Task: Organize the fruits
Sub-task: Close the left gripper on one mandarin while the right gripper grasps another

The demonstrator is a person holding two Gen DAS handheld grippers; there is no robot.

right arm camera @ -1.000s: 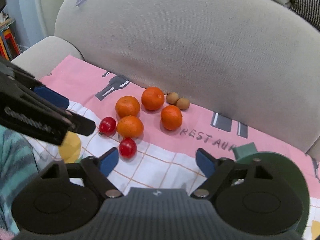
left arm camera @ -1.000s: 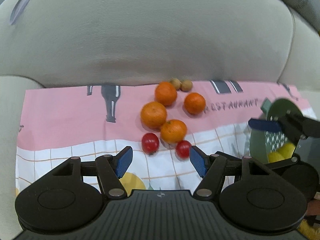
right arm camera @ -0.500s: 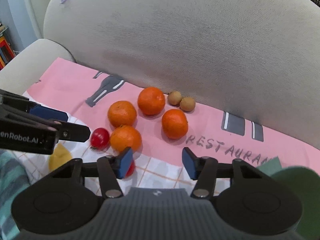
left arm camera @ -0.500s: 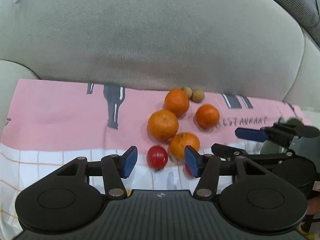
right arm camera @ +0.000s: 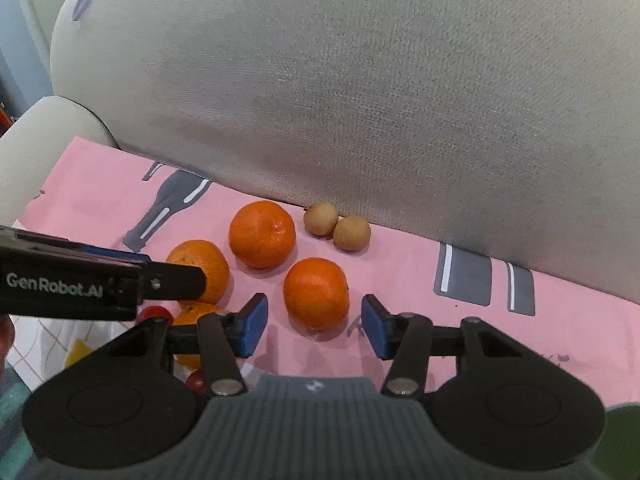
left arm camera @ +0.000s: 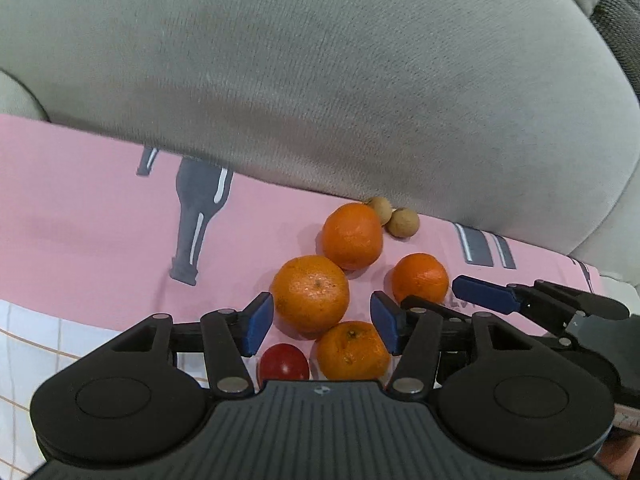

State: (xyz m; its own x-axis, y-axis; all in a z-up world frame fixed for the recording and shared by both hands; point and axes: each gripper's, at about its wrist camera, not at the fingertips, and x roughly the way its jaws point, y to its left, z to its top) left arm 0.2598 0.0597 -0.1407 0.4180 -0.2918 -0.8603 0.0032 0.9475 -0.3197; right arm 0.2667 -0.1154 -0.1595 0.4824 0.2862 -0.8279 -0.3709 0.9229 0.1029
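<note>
Left gripper (left arm camera: 322, 326) and right gripper (right arm camera: 315, 324) both stand released, each bracketing an orange (left arm camera: 311, 294) (right arm camera: 316, 292) untouched. Only the right view shows the sofa armrest (right arm camera: 44, 140); fruits lie on the pink cloth (left arm camera: 80, 208).

Left tool (left arm camera: 322, 322) jaws parted, right tool (right arm camera: 314, 326) jaws parted, both angled downward

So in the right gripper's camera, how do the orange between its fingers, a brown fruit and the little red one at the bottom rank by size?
1. Orange
2. Brown fruit, though farther from the camera
3. Red fruit, partly hidden, so unsure
</note>
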